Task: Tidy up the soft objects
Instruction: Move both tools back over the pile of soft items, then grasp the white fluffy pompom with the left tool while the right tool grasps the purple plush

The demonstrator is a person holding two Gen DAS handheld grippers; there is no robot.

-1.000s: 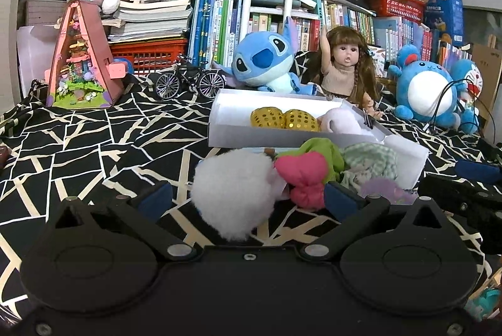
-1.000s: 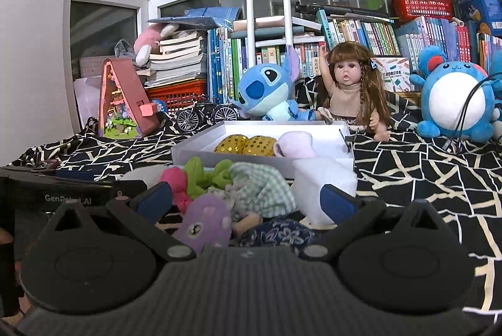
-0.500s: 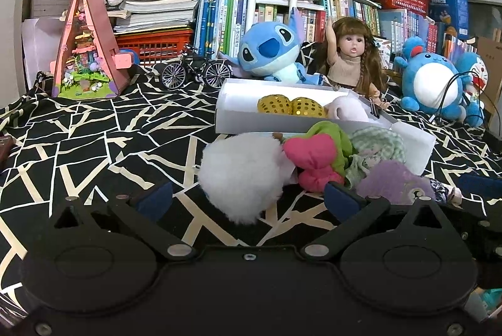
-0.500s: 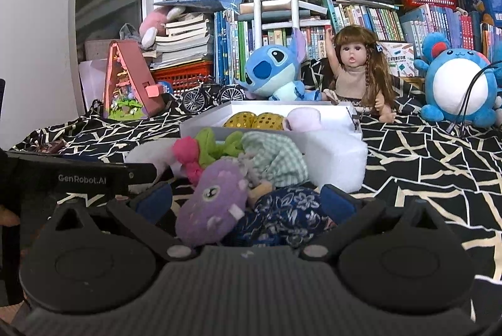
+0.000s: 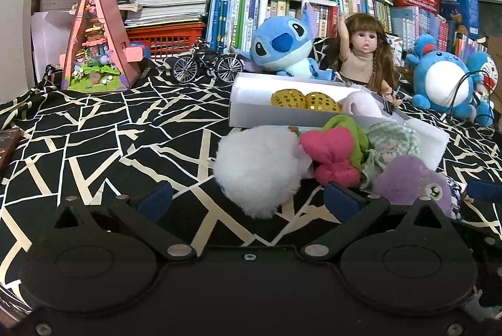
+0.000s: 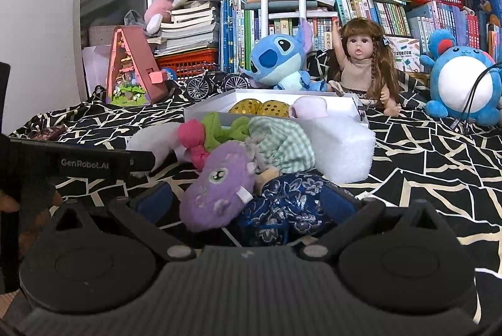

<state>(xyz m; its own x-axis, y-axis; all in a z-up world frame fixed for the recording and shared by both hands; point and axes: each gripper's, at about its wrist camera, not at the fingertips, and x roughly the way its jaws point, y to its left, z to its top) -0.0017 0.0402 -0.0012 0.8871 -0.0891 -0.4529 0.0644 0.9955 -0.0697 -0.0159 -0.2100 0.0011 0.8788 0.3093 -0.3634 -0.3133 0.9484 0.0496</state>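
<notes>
A pile of soft things lies on the black patterned cloth in front of a white box (image 5: 251,113). In the left wrist view my left gripper (image 5: 248,201) is open, its jaws either side of a white fluffy ball (image 5: 257,169). Beside it lie a pink bow (image 5: 332,154), a green checked cloth (image 5: 392,138) and a purple plush (image 5: 411,179). In the right wrist view my right gripper (image 6: 248,201) is open around the purple plush (image 6: 219,188) and a blue floral pouch (image 6: 291,204). The box (image 6: 207,113) holds two gold sequin balls (image 6: 260,108) and a pale pink item (image 6: 307,110).
A white foam block (image 6: 348,147) sits right of the pile. Behind the box stand a Stitch plush (image 5: 282,47), a doll (image 5: 364,53), a blue round plush (image 5: 445,81), a toy bicycle (image 5: 207,66) and a pink model house (image 5: 97,47). Books line the back.
Both grippers have moved forward and closer to the pile. The purple plush and blue floral pouch now lie between the right gripper's jaws; the white ball looms larger before the left.
</notes>
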